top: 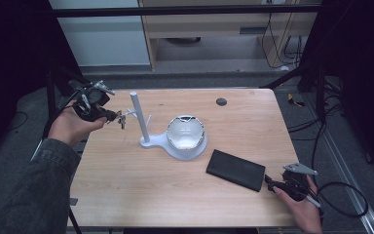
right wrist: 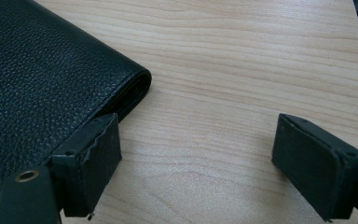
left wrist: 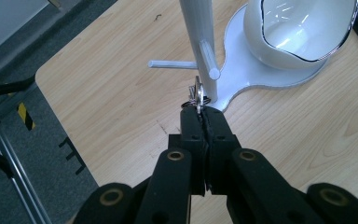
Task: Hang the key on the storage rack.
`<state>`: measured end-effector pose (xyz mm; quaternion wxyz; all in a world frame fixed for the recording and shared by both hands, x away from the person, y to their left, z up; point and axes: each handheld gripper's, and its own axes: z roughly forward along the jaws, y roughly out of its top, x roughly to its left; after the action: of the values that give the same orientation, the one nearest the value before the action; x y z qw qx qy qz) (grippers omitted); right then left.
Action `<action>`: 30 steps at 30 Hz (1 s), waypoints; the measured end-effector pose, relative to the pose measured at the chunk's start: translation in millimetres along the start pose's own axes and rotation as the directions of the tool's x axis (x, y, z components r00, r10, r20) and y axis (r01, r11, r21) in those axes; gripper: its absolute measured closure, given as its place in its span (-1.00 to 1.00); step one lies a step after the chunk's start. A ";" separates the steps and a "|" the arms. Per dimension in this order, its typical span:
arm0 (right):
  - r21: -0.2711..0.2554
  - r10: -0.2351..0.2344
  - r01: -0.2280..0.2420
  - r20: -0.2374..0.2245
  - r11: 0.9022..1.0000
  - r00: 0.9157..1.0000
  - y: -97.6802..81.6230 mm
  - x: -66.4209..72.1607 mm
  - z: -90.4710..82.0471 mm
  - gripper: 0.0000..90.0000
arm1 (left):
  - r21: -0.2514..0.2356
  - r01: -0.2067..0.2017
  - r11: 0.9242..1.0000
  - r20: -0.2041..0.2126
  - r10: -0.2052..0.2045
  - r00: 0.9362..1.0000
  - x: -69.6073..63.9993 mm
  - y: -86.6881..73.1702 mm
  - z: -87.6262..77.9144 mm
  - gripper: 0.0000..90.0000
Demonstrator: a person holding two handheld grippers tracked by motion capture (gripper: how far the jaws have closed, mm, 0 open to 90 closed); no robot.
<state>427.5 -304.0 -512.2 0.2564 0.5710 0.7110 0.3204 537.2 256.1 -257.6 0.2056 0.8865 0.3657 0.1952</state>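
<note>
High view: the left tongs (top: 111,116) are held above the far-left part of the wooden surface (top: 126,195), clenched on a small metal key ring (top: 122,118) that hangs just beside the white stand (top: 140,119), short of its side pegs. The stand's flat base carries a white bowl (top: 186,132) with a dark rim. A black wallet (top: 235,169) lies flat toward the near right, and the right tongs (top: 274,184) rest low at its near-right corner. Left gripper view: the left tongs (left wrist: 200,114) are shut tight on the key ring (left wrist: 196,93), which stands up from the tips; the nearest peg (left wrist: 208,58) juts toward the camera just above and beside it, and a second peg (left wrist: 172,64) points off to the side. Ring and peg look close but apart; nothing hangs on the stand (left wrist: 200,42) yet. The bowl (left wrist: 303,32) sits on the base beyond. Right gripper view: the right tongs (right wrist: 196,154) are released, jaws wide apart, one jaw just at the wallet (right wrist: 42,79) edge, whether touching I cannot tell, the other over bare surface (right wrist: 242,60). Judgement: the pick-up is done and the carry nearly so; left to do is threading the ring over a peg and letting go. The wallet is not yet gripped.
</note>
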 end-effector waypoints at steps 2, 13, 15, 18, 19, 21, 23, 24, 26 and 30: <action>0.000 0.000 0.000 0.000 1.000 1.000 0.0 0.0 0.0 -0.65 | -0.006 0.006 1.000 0.000 -0.006 1.000 1.2 1.1 -1.1 0.96; 0.000 0.000 0.000 0.000 1.000 1.000 0.0 0.0 0.0 -0.66 | 0.000 -0.001 1.000 0.008 0.001 1.000 0.8 10.4 -2.0 0.96; 0.000 -0.001 0.001 0.001 1.000 1.000 -0.1 -0.1 0.1 -0.65 | -0.001 -0.007 1.000 0.007 0.007 1.000 1.0 11.7 -1.2 0.96; 0.000 -0.003 0.003 0.002 1.000 1.000 -0.1 -0.2 0.1 -0.65 | -0.004 -0.005 1.000 0.015 0.005 1.000 0.7 13.4 -0.6 0.96; 0.000 -0.002 0.002 0.002 1.000 1.000 -0.1 -0.1 0.1 -0.65 | -0.001 -0.011 1.000 0.015 0.011 1.000 0.7 14.2 -0.3 0.96; 0.000 -0.002 0.002 0.002 1.000 1.000 -0.1 -0.1 0.1 -0.65 | -0.008 -0.015 1.000 0.011 0.015 1.000 0.1 15.5 0.7 0.96; 0.000 -0.003 0.003 0.002 1.000 1.000 -0.1 -0.2 0.1 -0.65 | -0.010 -0.013 1.000 0.012 0.014 1.000 -0.2 16.7 1.8 0.96; 0.000 -0.002 0.002 0.002 1.000 1.000 -0.1 -0.1 0.0 -0.65 | -0.003 -0.012 1.000 0.011 0.012 1.000 -0.2 17.1 2.1 0.96; -0.001 0.001 -0.001 0.000 1.000 1.000 -0.1 0.0 0.0 -0.65 | -0.004 -0.010 1.000 0.011 0.010 1.000 -0.5 18.5 4.1 0.96; 0.001 -0.001 0.001 0.002 1.000 1.000 -0.1 0.0 -0.1 -0.66 | -0.005 -0.012 1.000 0.011 0.012 1.000 -0.6 20.9 7.2 0.96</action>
<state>427.4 -304.1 -512.3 0.2570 0.5713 0.7111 0.3193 552.3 240.5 -253.1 0.2084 0.8893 0.3587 0.1924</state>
